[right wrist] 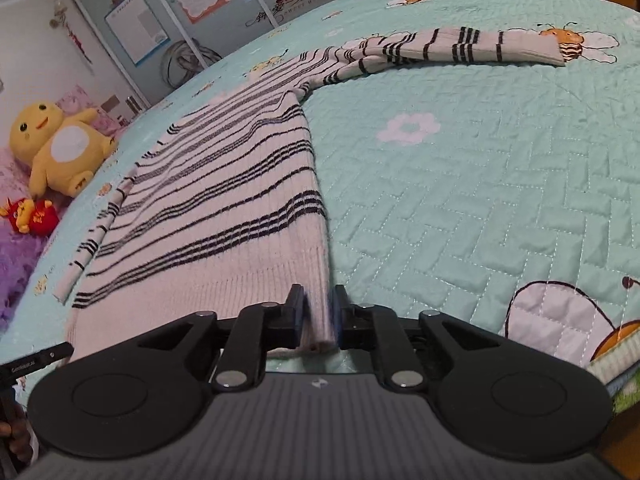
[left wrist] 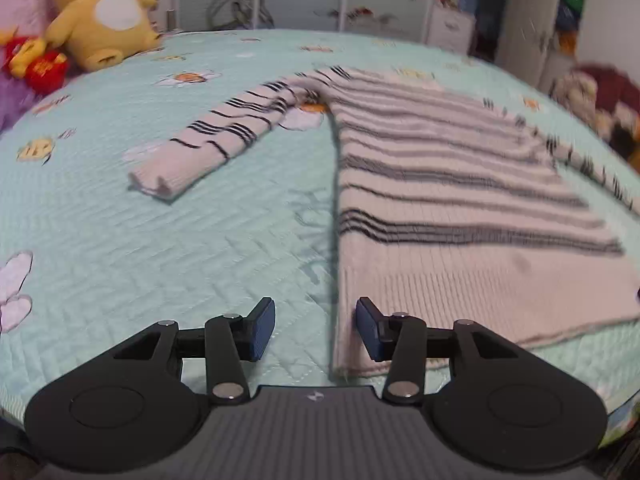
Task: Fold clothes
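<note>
A white sweater with dark stripes (left wrist: 460,200) lies flat on the bed, one sleeve (left wrist: 216,140) stretched out to the left. My left gripper (left wrist: 316,328) is open, its fingers straddling the sweater's lower left hem corner just above the quilt. In the right wrist view the sweater (right wrist: 224,208) runs away from me, its right sleeve (right wrist: 460,50) spread far right. My right gripper (right wrist: 318,316) is shut on the sweater's lower right hem corner.
The bed has a mint quilted cover (left wrist: 180,248) with flower and bee prints. A yellow plush toy (left wrist: 104,12) and a red plush (left wrist: 40,66) sit at the head of the bed. Wardrobe doors (right wrist: 180,8) stand beyond the bed.
</note>
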A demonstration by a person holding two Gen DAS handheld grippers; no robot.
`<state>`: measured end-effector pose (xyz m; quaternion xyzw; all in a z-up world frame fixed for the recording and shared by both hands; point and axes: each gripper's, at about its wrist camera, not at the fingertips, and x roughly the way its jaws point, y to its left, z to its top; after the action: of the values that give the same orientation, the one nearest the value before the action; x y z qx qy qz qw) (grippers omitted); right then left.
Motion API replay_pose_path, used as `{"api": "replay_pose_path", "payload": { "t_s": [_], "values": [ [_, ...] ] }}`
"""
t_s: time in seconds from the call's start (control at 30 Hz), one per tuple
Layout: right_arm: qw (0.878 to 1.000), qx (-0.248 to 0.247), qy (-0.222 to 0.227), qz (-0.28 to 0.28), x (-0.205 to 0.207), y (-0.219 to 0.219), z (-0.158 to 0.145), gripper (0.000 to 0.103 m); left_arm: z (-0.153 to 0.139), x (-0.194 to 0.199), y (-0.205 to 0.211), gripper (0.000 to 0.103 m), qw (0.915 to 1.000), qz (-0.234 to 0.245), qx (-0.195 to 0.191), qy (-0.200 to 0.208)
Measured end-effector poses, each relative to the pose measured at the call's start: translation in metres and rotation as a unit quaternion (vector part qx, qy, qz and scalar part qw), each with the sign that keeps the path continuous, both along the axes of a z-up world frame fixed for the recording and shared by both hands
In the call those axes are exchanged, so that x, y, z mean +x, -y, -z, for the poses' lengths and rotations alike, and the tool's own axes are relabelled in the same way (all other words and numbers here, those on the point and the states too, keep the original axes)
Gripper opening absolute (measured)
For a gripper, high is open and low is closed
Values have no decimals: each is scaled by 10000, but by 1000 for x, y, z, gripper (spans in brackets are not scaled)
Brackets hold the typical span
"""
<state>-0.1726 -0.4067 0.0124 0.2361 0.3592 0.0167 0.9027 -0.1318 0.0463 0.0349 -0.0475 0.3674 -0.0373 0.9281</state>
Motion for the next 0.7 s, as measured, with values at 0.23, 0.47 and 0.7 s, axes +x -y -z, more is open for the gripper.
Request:
{"api": "replay_pose_path", "payload": {
  "t_s": [0.23,0.47,0.7],
  "values": [
    [9993,260,193,186,8,10,-8,35,-8,31,-14,48,9956,-84,-911,-180],
    [9973,677,205,203,66,22,-4,44,5,107,-1,48,9937,29,-984,-535],
    [9962,857,110,-116,128,17,14,44,19,148,7,44,9838,350,-1622,-672]
  ]
}}
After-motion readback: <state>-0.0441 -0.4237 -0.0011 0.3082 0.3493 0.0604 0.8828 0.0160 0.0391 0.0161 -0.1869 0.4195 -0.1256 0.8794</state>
